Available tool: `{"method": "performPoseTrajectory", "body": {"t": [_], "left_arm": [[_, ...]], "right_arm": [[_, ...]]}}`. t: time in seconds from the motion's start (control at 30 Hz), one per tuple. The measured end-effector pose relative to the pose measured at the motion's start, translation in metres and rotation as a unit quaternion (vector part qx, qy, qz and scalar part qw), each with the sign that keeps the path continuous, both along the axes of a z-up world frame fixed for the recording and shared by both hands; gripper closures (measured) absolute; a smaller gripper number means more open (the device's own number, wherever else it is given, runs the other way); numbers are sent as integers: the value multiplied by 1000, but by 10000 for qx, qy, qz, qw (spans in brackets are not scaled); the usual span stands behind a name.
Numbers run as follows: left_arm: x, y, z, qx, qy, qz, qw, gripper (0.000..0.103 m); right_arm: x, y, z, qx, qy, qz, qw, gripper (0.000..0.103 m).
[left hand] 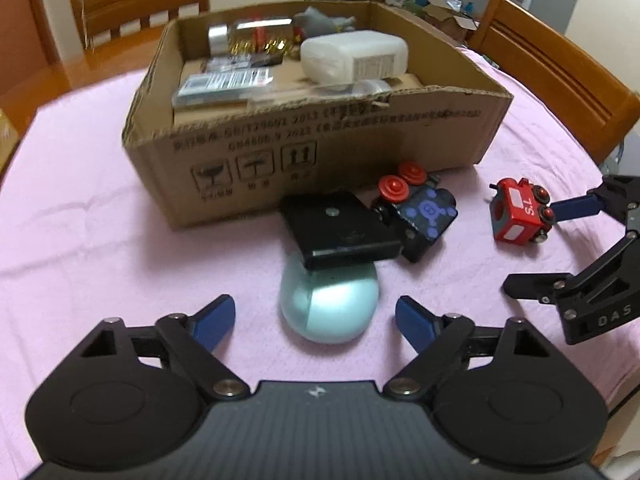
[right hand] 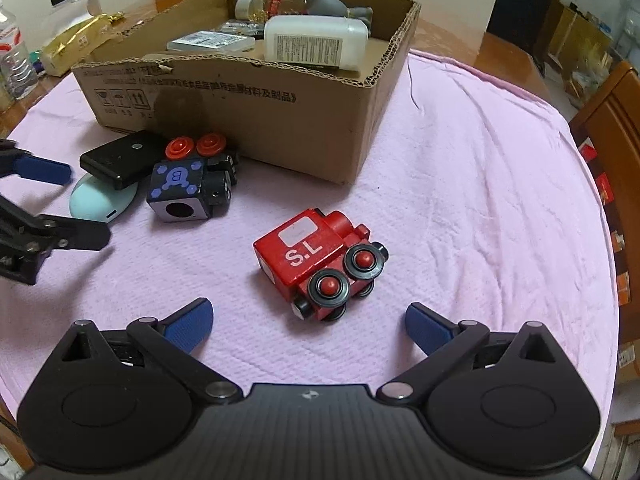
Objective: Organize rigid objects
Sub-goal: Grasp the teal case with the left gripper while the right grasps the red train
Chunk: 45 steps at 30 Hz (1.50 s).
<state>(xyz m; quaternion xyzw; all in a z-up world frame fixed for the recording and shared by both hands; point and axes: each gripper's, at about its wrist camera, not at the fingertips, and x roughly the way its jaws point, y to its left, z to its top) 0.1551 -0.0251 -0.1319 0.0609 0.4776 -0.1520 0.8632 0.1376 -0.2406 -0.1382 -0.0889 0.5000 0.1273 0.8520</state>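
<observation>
A cardboard box [left hand: 320, 152] [right hand: 280, 120] stands on the pink cloth and holds a white bottle [left hand: 356, 58] [right hand: 316, 42] and several other items. In front of it a black flat case [left hand: 340, 230] [right hand: 118, 162] rests on a pale blue egg-shaped case [left hand: 330, 306] [right hand: 92, 202], beside a black toy train [left hand: 420, 216] [right hand: 188, 184] lying on its side. A red toy train [left hand: 518, 212] [right hand: 320, 262] lies apart. My left gripper [left hand: 316, 322] [right hand: 56, 204] is open around the near end of the blue case. My right gripper [right hand: 308, 326] [left hand: 560, 240] is open just short of the red train.
Wooden chairs [left hand: 140, 4] [left hand: 560, 68] stand around the table. A gold packet [right hand: 76, 42], a jar and a water bottle [right hand: 14, 56] sit left of the box in the right wrist view. Pink cloth [right hand: 480, 200] lies bare to the right of the box.
</observation>
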Motion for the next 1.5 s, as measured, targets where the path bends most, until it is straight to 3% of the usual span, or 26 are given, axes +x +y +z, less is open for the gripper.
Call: {"method": "performPoseTrajectory", "body": {"t": [0.33, 0.8, 0.93, 1.23, 1.5], "left_arm": [[3, -11, 4, 165, -145, -427, 9988, 51], [-30, 18, 8, 54, 132, 110, 9998, 51], [-35, 21, 9, -17, 196, 124, 9997, 51], [-39, 21, 8, 68, 194, 123, 9997, 51], [-39, 12, 6, 269, 170, 17, 9995, 43]], "right_arm": [[-9, -5, 1, 80, -237, 150, 9996, 0], [26, -1, 2, 97, -158, 1263, 9918, 0], [35, 7, 4, 9, 58, 1412, 9900, 0], [12, 35, 7, -172, 429, 2172, 9750, 0], [26, 29, 10, -51, 339, 1640, 9859, 7]]}}
